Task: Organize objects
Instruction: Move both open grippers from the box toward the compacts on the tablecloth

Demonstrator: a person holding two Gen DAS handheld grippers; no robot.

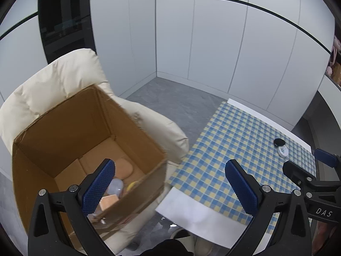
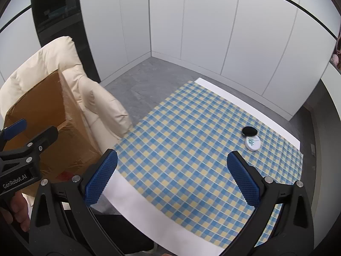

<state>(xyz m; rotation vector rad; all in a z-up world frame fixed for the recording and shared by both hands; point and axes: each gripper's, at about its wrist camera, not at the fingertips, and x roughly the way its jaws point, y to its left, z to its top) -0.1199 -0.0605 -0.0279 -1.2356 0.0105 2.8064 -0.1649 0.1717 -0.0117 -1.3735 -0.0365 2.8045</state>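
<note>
An open cardboard box (image 1: 70,128) stands on a cream armchair (image 1: 42,83); inside lie a tan pad (image 1: 124,167), a clear bottle (image 1: 115,186) and other small items. A black round disc (image 2: 249,131) and a white round tin (image 2: 253,143) lie touching on the checked tablecloth (image 2: 191,138); the disc (image 1: 279,142) and the tin (image 1: 283,151) also show in the left wrist view. My left gripper (image 1: 170,185) is open and empty by the box's near right corner. My right gripper (image 2: 171,177) is open and empty above the table's near edge.
The table (image 2: 149,219) has a white top under the cloth. The box (image 2: 42,117) and the armchair (image 2: 96,98) stand left of it. White cabinet walls (image 2: 213,32) enclose a grey floor (image 2: 145,81) behind. The other gripper shows at each view's edge.
</note>
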